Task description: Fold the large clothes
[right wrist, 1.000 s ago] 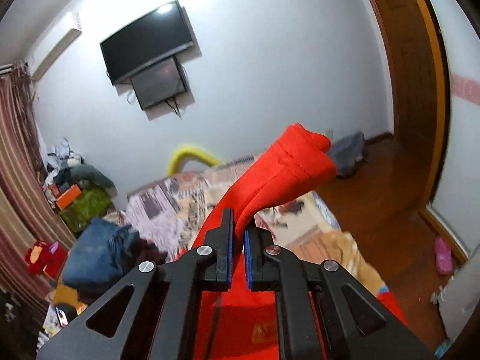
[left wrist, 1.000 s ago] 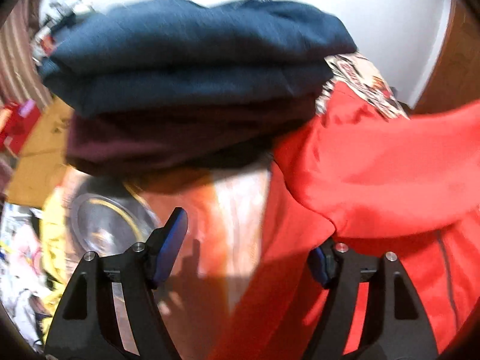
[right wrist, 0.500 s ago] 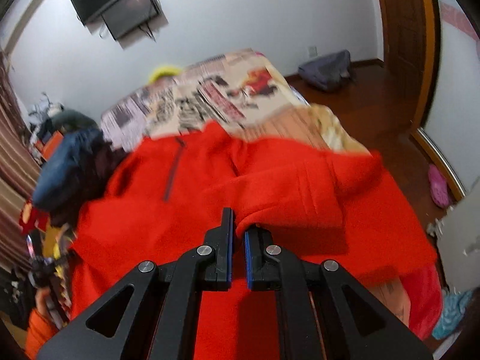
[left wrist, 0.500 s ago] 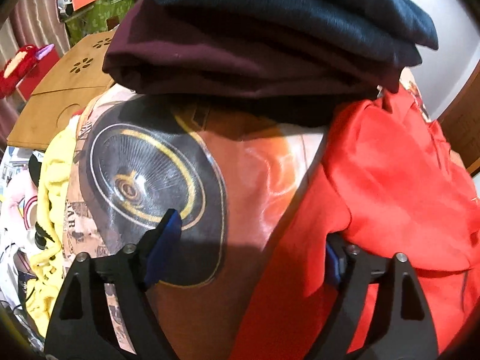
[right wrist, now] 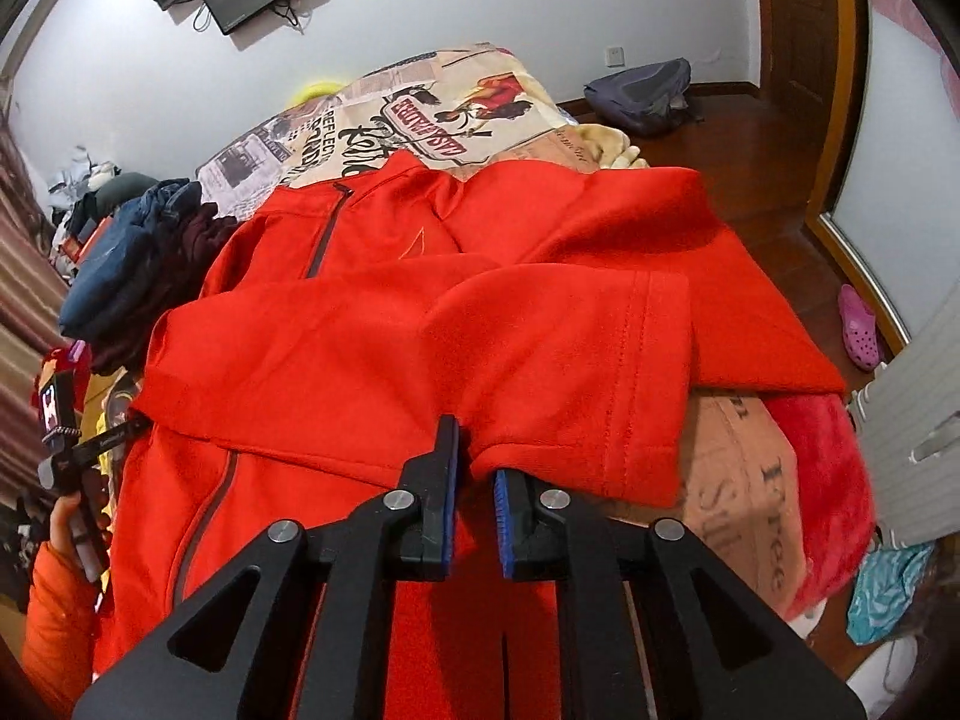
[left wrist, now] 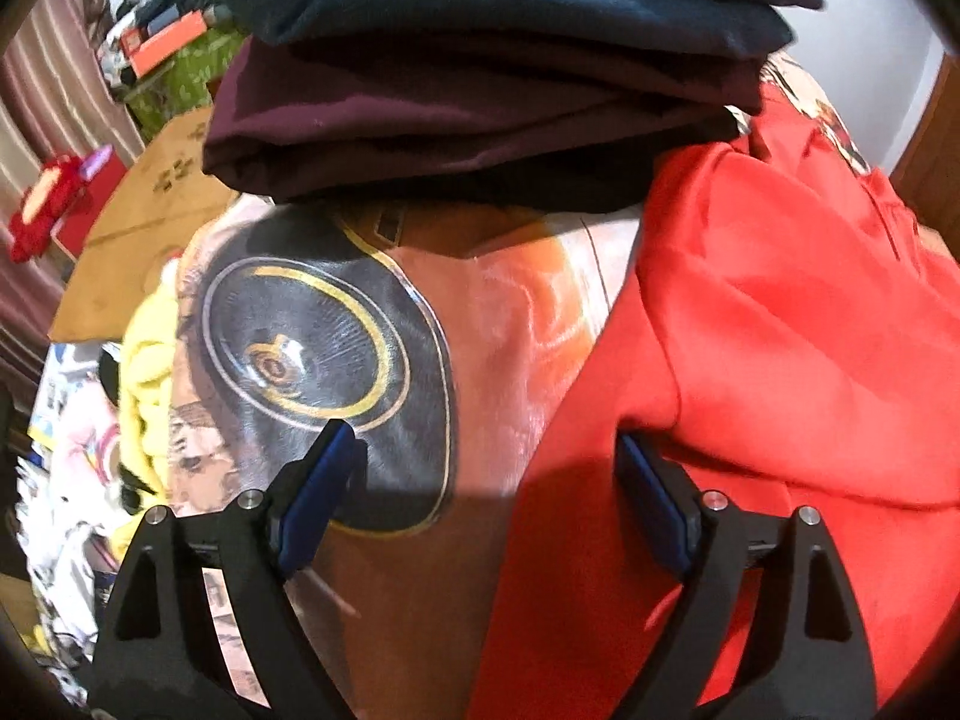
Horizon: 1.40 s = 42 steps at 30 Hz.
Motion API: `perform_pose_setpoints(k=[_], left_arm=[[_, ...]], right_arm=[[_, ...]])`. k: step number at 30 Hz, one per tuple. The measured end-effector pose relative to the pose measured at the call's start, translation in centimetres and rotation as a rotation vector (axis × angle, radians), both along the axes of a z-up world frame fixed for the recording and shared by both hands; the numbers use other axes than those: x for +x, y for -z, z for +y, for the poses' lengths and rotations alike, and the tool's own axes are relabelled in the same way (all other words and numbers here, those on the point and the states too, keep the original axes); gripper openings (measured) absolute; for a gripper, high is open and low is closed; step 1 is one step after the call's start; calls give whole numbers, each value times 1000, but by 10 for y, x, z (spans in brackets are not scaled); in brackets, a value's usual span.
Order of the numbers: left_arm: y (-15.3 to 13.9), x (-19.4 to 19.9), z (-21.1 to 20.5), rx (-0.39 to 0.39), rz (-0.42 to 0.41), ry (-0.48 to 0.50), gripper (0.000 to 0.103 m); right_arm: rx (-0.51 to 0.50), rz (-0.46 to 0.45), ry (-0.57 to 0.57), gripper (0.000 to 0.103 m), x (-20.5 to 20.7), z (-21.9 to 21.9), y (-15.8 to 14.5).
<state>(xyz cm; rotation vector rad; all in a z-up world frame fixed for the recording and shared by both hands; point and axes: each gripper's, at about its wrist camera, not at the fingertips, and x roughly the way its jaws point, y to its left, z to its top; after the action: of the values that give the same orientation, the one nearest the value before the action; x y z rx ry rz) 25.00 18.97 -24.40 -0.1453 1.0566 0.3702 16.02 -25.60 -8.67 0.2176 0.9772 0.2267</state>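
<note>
A large red zip-neck top (right wrist: 420,312) lies spread on the printed bedcover (right wrist: 456,102), with one sleeve folded across its body. My right gripper (right wrist: 474,474) sits at the folded sleeve's near edge with its jaws slightly apart; a fold of red cloth rests at the gap. My left gripper (left wrist: 486,492) is wide open and empty, low over the bedcover (left wrist: 492,324) at the top's left edge (left wrist: 780,330); its right finger (left wrist: 654,504) touches the red cloth. The left gripper also shows at the far left of the right wrist view (right wrist: 90,444).
A stack of folded clothes, dark blue over maroon (left wrist: 480,60), lies on the bed just beyond the left gripper, also visible in the right wrist view (right wrist: 132,252). A yellow cloth (left wrist: 144,360) hangs at the bed's left edge. A backpack (right wrist: 642,96) and pink shoe (right wrist: 858,324) lie on the floor.
My right gripper has brought the red sleeve down onto the top and its jaws have parted slightly. My left gripper has lowered toward the bedcover, staying open.
</note>
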Motion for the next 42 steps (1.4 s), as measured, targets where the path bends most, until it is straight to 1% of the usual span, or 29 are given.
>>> perform_pose_setpoints(k=[3,4,5,10,13,15,16,18,19,23,25,27,30,33,35,37,39,40,41,42], left_arm=[[-14,-12,-17,54,-8,42,87],[-20,-16,-21,63,-14,56,87],[-25,-19,-20,71,-23,74,87],[-55,-26,-44,123,-89,143,87],[-75,-18,-51,118,-133,177,87],[-84,-13,-62,103,-158,203,87],[-87,-11,-65,94,-169,217,88],[-89,-3,-74,84,-183,248,89],[-89,1,-79,83,-186,261,89],[-80,17,-100,43,-164,312,89],[-68,25,-108,7,-138,333,89],[-56,31,-114,-21,-108,343,89],[-37,39,-119,-47,-53,337,89],[-21,46,-118,-56,9,318,89],[-14,47,-112,-99,20,300,89],[-13,47,-107,-124,19,286,89],[-12,47,-105,-132,19,275,91],[-12,46,-104,-134,19,271,92],[-11,46,-104,-136,19,267,93],[-11,46,-104,-137,19,263,94]], right_arm=[[-10,-1,26,21,-5,-6,-4],[-9,1,36,24,-6,-8,-4],[-10,4,51,26,-8,-12,-6],[-16,-36,131,28,-19,-34,-18],[12,-67,185,28,-26,-52,-28],[31,-87,235,30,-28,-66,-32],[39,-89,258,37,-28,-73,-32],[55,-75,318,46,-25,-88,-28],[62,-59,340,46,-21,-96,-22],[93,22,367,46,-2,-109,6],[167,66,388,46,10,-117,26],[235,101,421,46,18,-124,40],[336,138,490,46,29,-136,62],[405,111,561,46,30,-142,71],[440,91,601,46,31,-147,76],[431,69,629,46,35,-149,77],[404,57,640,46,43,-147,77],[379,50,643,40,48,-145,75],[351,44,648,27,51,-146,73],[318,43,655,20,53,-146,72]])
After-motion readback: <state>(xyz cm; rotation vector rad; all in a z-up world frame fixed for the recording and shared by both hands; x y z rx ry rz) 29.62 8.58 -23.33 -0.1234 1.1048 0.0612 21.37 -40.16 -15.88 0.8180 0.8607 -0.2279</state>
